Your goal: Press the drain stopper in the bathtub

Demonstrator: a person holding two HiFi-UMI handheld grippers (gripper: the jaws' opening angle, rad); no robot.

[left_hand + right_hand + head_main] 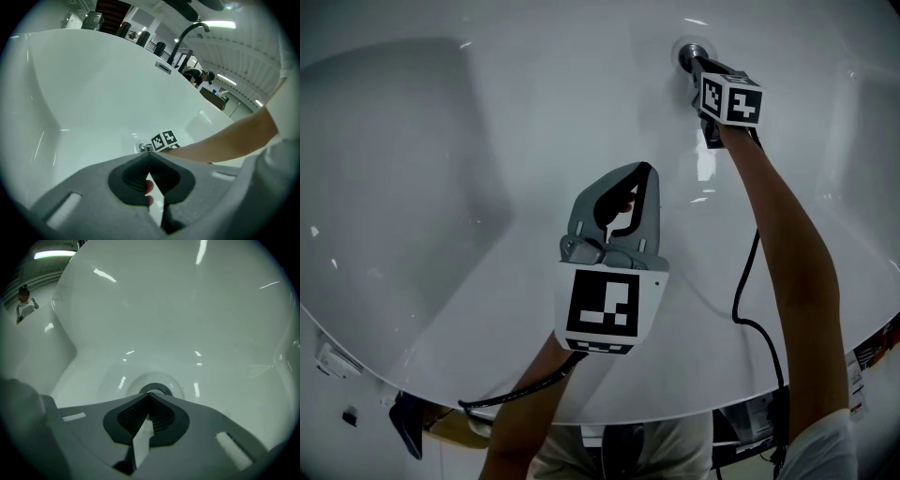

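Note:
The round chrome drain stopper (688, 52) sits in the white bathtub's floor (487, 187) at the far end. My right gripper (691, 60) reaches down to it, jaws shut and empty. In the right gripper view the joined tips (150, 394) sit right at the near edge of the stopper (155, 389); whether they touch it I cannot tell. My left gripper (643, 169) hovers over the middle of the tub, shut on nothing. In the left gripper view its tips (149, 154) point toward the stopper (144, 147) and the right gripper's marker cube (164, 139).
The tub's curved walls rise all round. A black cable (741, 300) hangs along the right forearm (787, 253). A tall dark faucet (187, 30) and a metal plate (164, 67) stand on the far rim. People stand in the room behind.

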